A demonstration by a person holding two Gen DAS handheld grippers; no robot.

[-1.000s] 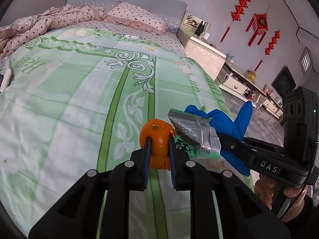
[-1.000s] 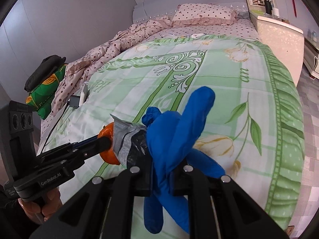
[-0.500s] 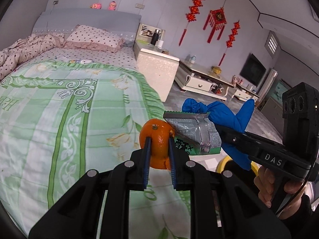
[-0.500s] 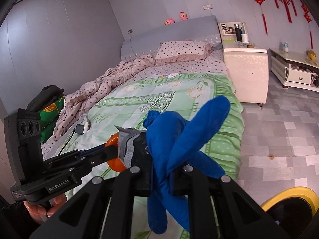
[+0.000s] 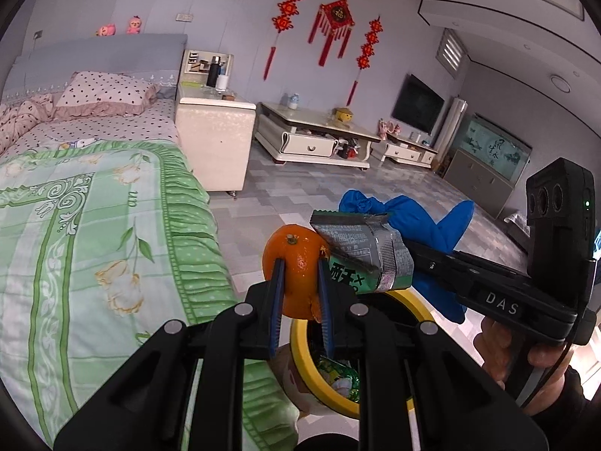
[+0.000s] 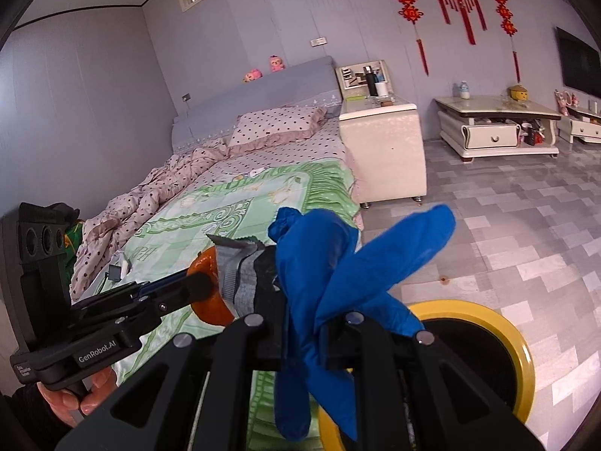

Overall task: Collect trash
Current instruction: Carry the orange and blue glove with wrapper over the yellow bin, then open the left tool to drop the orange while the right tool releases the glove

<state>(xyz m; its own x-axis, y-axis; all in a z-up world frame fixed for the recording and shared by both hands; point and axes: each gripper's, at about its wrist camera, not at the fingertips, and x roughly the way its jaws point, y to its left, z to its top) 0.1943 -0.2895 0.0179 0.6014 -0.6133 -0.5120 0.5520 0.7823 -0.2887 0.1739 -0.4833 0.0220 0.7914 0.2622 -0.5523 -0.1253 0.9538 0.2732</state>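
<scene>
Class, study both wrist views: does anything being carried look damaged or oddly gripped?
Yes. The orange in the left gripper looks torn at its lower edge. The right gripper pinches a blue glove and a crumpled snack wrapper together above the yellow-rimmed bin.

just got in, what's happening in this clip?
A person is collecting trash with two handheld grippers. The left gripper is shut on an orange. The right gripper is shut on a blue glove, with a crumpled silver-green wrapper apparently pinched alongside it. Both loads hang beside the green-quilted bed, above the yellow-rimmed bin, which already holds some wrappers. Nothing has been released yet.
</scene>
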